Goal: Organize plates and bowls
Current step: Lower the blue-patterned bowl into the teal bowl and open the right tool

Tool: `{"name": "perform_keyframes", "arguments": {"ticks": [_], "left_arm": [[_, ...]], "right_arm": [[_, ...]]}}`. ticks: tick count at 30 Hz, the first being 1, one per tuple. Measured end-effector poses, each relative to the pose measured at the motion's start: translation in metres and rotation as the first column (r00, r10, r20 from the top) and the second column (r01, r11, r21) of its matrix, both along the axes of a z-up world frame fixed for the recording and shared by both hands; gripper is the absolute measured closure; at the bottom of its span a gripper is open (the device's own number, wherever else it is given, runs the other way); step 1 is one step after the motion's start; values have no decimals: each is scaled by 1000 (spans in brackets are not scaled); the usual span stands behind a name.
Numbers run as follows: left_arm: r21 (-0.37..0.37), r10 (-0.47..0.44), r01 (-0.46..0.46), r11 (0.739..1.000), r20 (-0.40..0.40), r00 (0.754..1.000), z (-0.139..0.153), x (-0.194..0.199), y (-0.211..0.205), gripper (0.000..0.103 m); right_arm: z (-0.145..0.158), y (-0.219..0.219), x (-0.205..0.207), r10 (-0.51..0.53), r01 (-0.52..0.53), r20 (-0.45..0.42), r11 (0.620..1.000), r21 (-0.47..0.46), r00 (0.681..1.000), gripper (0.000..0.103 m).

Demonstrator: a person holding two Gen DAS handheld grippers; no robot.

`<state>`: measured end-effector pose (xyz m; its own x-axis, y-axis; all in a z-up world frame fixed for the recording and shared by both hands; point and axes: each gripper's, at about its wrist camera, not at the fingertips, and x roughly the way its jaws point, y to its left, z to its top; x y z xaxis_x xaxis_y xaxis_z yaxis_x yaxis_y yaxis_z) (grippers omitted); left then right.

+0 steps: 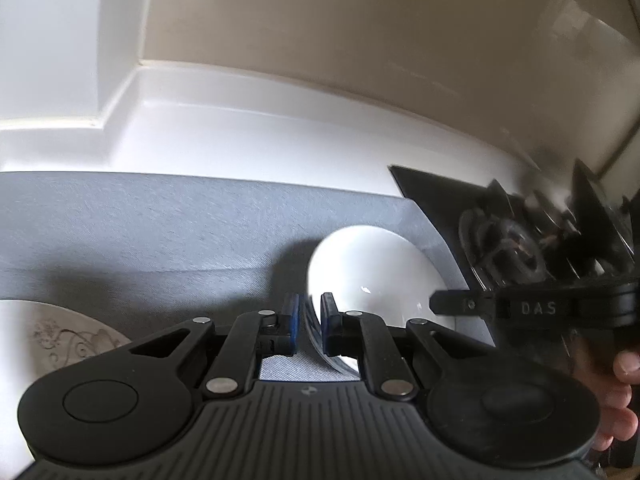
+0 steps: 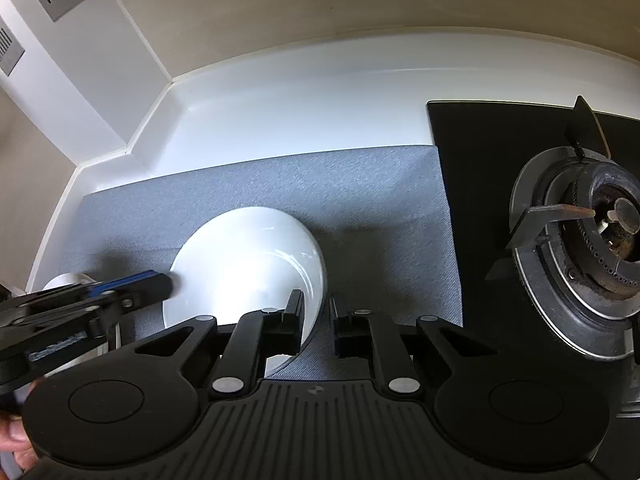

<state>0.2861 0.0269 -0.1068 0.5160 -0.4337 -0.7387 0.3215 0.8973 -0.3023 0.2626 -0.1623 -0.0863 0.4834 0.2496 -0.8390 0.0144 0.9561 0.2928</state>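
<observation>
Bowl (image 2: 248,268), plain white, tilts on its edge on a grey mat (image 2: 360,200) beside a gas burner (image 2: 592,264). The left gripper (image 1: 310,322) pinches one side of the rim; the right gripper (image 2: 316,320) pinches the opposite side. A patterned plate (image 1: 60,340) lies left of it. Doing this well probably means lifting both hands together, level, so the slick rim does not twist free, and steering clear of the burner.

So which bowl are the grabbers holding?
Find the black gas stove, then the grey cloth mat beside it. The plain glossy white ceramic bowl sits there, both jaws pinching its rim; the other white dish has grey swirls.
</observation>
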Motion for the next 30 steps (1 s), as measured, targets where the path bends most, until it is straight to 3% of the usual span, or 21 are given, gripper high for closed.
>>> {"name": "perform_keyframes", "arguments": {"ticks": [6, 17, 30], "left_arm": [[6, -43, 43, 999, 16, 999, -1, 2, -1, 95], [8, -64, 63, 998, 61, 996, 15, -11, 3, 96], [-27, -144, 150, 988, 149, 978, 85, -66, 5, 96]], "right_arm": [[-2, 2, -2, -34, 34, 16, 999, -12, 999, 96], [4, -3, -18, -94, 92, 42, 995, 50, 995, 97], [76, -2, -75, -156, 151, 127, 987, 55, 979, 97]]}}
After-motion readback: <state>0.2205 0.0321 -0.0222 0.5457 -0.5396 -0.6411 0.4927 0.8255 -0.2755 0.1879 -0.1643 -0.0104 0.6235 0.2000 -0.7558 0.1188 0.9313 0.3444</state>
